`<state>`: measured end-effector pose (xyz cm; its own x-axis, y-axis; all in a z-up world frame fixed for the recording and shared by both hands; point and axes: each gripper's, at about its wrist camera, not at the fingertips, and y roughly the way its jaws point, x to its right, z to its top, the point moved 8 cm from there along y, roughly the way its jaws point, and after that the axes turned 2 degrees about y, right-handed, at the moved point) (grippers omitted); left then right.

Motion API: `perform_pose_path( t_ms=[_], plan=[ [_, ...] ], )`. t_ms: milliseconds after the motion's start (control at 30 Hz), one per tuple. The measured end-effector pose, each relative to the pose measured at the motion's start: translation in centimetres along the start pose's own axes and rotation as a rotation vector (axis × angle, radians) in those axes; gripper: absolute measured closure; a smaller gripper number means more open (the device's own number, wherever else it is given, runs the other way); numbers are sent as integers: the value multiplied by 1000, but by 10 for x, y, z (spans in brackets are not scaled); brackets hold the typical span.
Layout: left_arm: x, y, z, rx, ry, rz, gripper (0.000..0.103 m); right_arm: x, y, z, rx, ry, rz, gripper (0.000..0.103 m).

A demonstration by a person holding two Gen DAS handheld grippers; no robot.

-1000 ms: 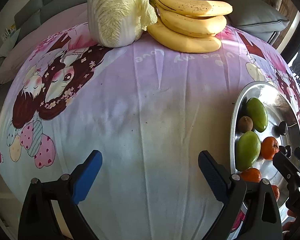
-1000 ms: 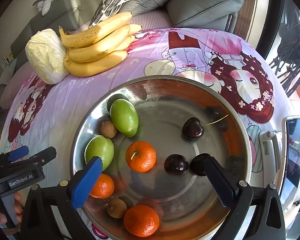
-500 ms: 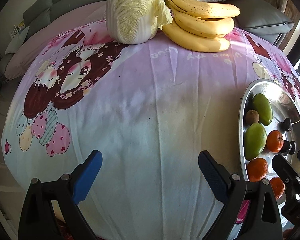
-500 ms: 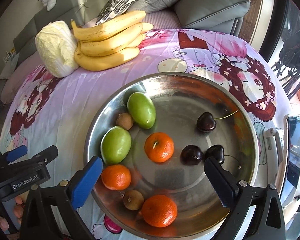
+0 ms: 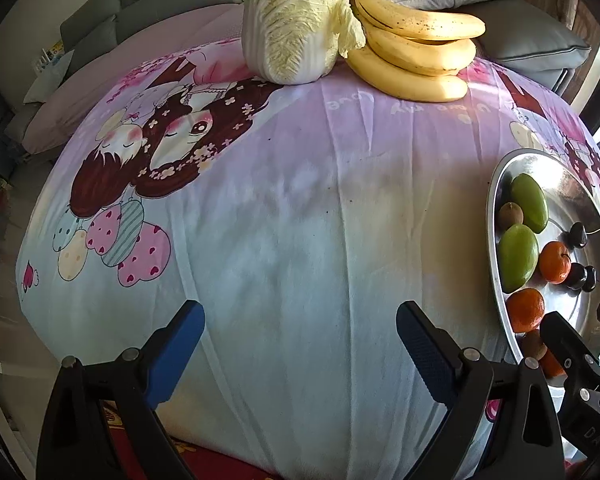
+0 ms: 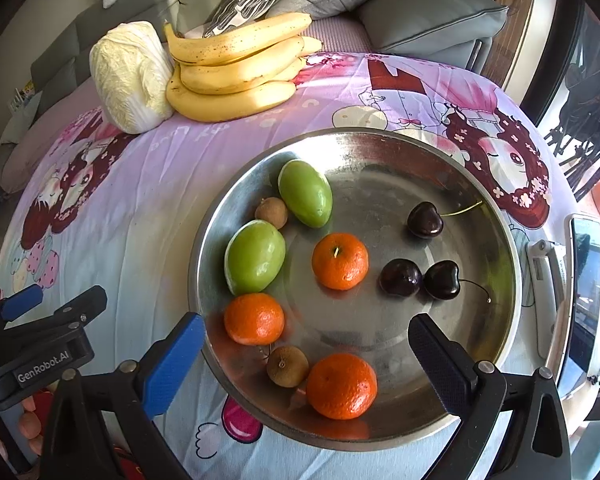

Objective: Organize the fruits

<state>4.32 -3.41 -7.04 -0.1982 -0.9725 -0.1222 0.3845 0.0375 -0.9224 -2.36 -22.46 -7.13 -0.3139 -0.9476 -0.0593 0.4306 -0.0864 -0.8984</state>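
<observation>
Both grippers have drawn back from the table, so more cloth shows and nothing is picked yet. Right gripper (image 6: 306,346) hangs wide open and empty over the near rim of the steel tray (image 6: 384,138), above three tangerines (image 6: 340,261), green fruits and cherries (image 6: 425,220). Left gripper (image 5: 298,336), equally wide, hovers over bare tablecloth (image 5: 300,208); bananas (image 5: 412,52) lie beyond, beside a cabbage (image 5: 292,20).

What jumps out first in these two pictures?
A shiny metal bowl on the cartoon-print cloth, holding three oranges, two green fruits, three dark cherries and two small brown fruits. At the table's far edge, a bunch of bananas lies against a pale cabbage.
</observation>
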Motion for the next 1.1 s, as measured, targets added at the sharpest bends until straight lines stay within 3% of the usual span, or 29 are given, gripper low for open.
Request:
perform_pose_path(
  t_ms=[1100],
  plan=[
    [-15, -19, -28, -9, -4, 22, 6, -13, -22, -23, -1, -54, -14, 0]
  ],
)
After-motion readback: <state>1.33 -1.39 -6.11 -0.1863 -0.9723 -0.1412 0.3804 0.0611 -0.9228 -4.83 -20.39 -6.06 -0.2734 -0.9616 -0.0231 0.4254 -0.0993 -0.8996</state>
